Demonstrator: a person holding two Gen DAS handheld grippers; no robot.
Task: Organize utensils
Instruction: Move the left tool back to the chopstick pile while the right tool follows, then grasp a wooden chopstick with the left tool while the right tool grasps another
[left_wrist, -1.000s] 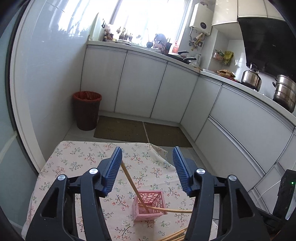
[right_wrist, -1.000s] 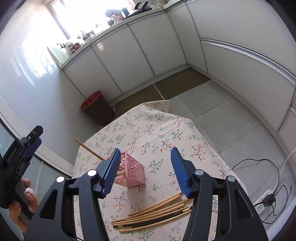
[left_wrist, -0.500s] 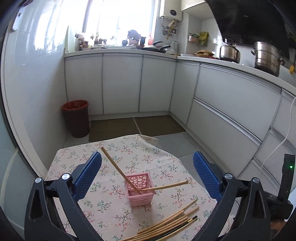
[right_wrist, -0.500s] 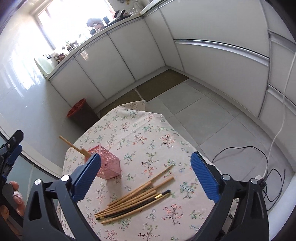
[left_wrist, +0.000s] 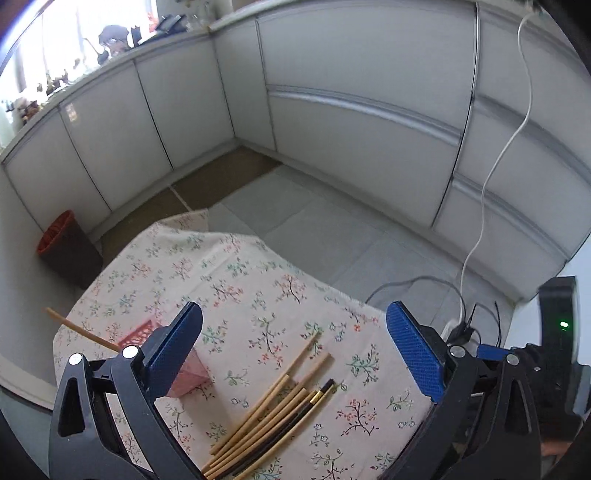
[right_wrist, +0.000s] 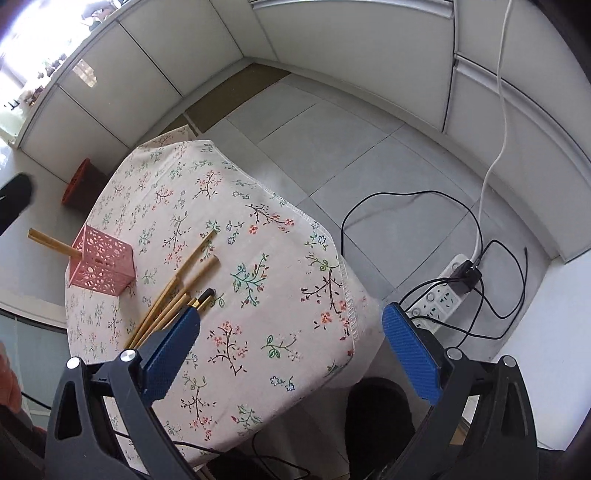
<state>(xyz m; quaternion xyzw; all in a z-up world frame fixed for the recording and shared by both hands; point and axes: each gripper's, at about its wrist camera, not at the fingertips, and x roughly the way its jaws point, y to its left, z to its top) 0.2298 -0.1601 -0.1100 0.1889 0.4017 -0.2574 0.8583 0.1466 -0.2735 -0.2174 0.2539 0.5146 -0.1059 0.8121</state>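
A pink perforated basket (right_wrist: 102, 261) stands on the floral tablecloth (right_wrist: 236, 266) with wooden chopsticks (right_wrist: 51, 243) sticking out of it to the left. Several loose chopsticks (right_wrist: 177, 291), one of them black, lie in a bundle beside the basket. In the left wrist view the bundle (left_wrist: 273, 406) lies between the fingers and the basket (left_wrist: 184, 373) is partly hidden behind the left finger. My left gripper (left_wrist: 295, 354) is open and empty above the bundle. My right gripper (right_wrist: 291, 343) is open and empty above the table's near right part.
A red bin (left_wrist: 59, 243) stands on the floor by the white cabinets (left_wrist: 351, 110). A power strip (right_wrist: 439, 299) with black cables and a white cord lies on the tiled floor right of the table. The table edge (right_wrist: 347, 295) drops off at the right.
Both grippers opened wide from a narrower gap. Both views swung to the right and tilted down, so the loose chopstick bundle now sits under the left gripper.
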